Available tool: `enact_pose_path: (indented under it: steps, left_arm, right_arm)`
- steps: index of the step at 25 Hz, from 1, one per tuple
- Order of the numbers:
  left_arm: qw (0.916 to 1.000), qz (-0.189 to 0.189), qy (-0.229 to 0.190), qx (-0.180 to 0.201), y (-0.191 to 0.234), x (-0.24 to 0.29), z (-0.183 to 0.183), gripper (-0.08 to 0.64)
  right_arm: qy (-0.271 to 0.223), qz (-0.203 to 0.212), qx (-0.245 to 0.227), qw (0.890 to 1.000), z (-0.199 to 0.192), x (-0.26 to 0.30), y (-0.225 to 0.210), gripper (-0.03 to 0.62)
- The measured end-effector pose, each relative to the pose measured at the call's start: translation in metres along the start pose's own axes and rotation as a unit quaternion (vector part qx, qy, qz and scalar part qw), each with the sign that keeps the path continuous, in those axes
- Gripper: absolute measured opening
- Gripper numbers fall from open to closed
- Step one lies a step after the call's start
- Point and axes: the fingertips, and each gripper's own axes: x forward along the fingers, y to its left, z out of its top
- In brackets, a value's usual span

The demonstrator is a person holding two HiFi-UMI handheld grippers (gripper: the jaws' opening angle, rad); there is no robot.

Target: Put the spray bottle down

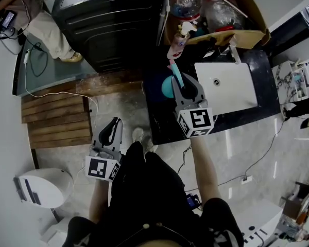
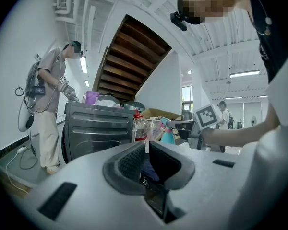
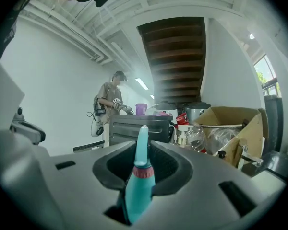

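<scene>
My right gripper [image 1: 187, 88] is shut on a teal spray bottle [image 1: 168, 86], held above the left edge of the black countertop [image 1: 247, 120]. In the right gripper view the bottle [image 3: 137, 183] stands up between the jaws of the right gripper [image 3: 143, 152], its thin teal tip above a pink ring. My left gripper [image 1: 112, 126] hangs lower, over the pale floor, with its jaws together and nothing between them. In the left gripper view the left gripper [image 2: 147, 152] faces the spray bottle [image 2: 168, 136] and the right gripper's marker cube [image 2: 206, 116].
A white slab [image 1: 226, 86] lies on the countertop. Behind it are a cardboard box [image 1: 247, 35] of plastic bottles and a pump bottle [image 1: 178, 41]. A black appliance [image 1: 113, 19] stands at the back, a wooden pallet [image 1: 56, 120] at the left. Another person [image 2: 48, 114] works nearby.
</scene>
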Motion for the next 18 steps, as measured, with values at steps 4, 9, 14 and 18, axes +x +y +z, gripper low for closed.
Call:
enact_pose_path:
  steps: [4,9,14,18]
  left_arm:
    - [0.9999,0.009,0.002,-0.005,0.018,0.007,0.000,0.035]
    - [0.9995,0.028,0.005,-0.011,0.039,0.012,0.000,0.034]
    - [0.9985,0.050,0.011,-0.016,0.058,0.018,-0.001,0.035]
    - [0.9979,0.059,0.018,-0.020,0.068,0.029,-0.003,0.035]
  right_arm:
    - [0.002,0.002,0.000,1.000,-0.006,0.042,-0.010,0.091]
    - [0.005,0.006,-0.001,1.000,-0.012,0.080,-0.019,0.091]
    - [0.007,0.005,0.003,1.000,-0.017,0.106,-0.026,0.091]
    - [0.010,0.003,0.005,1.000,-0.025,0.126,-0.035,0.091]
